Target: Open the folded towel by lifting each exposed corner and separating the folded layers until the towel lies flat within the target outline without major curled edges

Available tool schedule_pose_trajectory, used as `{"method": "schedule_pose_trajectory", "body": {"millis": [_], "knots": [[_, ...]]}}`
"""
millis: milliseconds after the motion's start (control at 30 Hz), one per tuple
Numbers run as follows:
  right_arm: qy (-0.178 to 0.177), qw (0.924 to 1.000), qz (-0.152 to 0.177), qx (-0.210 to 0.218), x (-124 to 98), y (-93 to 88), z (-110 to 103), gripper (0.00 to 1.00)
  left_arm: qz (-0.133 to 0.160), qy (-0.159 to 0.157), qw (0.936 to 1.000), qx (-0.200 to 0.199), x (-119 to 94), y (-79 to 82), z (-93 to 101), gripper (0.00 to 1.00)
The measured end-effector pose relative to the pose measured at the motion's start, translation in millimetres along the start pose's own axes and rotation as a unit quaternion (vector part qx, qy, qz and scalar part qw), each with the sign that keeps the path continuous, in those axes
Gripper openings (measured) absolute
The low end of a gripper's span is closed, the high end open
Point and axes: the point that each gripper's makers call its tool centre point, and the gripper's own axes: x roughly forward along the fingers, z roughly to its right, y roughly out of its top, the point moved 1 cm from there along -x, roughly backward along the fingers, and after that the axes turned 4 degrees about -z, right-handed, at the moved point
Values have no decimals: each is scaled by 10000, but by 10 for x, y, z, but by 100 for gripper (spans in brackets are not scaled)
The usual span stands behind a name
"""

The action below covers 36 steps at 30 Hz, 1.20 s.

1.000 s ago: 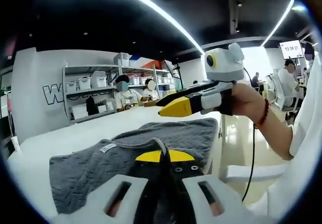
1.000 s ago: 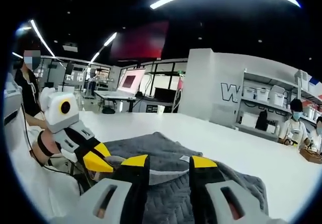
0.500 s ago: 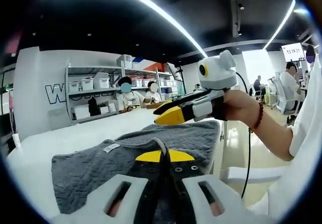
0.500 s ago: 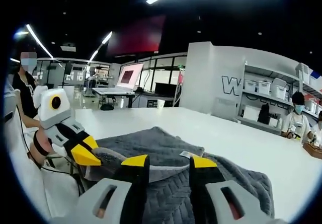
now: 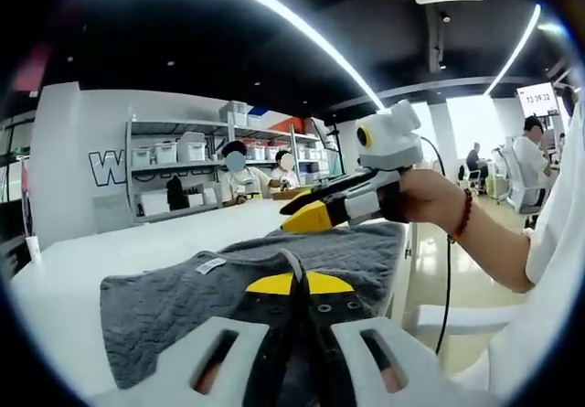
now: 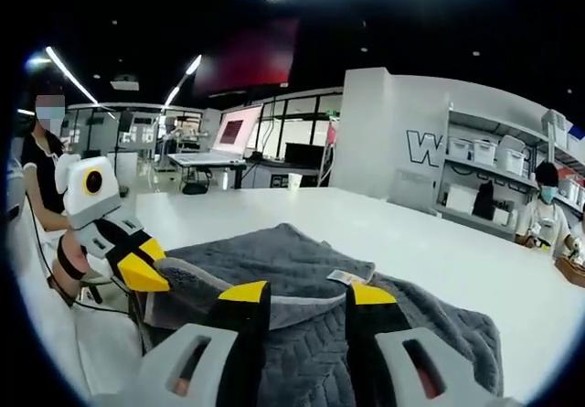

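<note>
Pinching a raised fold of the towel [image 5: 174,302], the left tongs [image 5: 292,283] have their yellow tips pressed together on grey cloth. In the right gripper view the same left tongs [image 6: 137,270] appear at the towel's near-left corner, with that corner lifted off the table [image 6: 430,261]. The right tongs [image 6: 306,293] stand apart, their tips hovering over the cloth with nothing between them; in the left gripper view they [image 5: 315,215] hang above the far right edge. The towel lies directly ahead of both tongs, its long side running across between them, a small label [image 5: 210,264] on the top layer. The left is the one engaged, so the next peel likely turns on it drawing outward. The table is plain white; shelves [image 5: 174,174] with bins and seated people sit behind.
</note>
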Motion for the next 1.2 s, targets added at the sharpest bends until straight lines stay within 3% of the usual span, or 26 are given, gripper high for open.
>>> {"method": "schedule_pose_trajectory", "body": {"millis": [133, 700, 1200], "knots": [[-27, 9998, -179, -45, 67, -34, 35, 29, 43, 10, 10000, -44, -7, 10, -39, 2], [74, 9992, -372, -137, 248, 11, 57, 31, 128, 56, 9998, -104, -53, 14, -123, 2], [160, 9986, -493, 112, 463, 13, 107, 33, 152, 76, 9998, -140, -79, -25, -136, 2]]}}
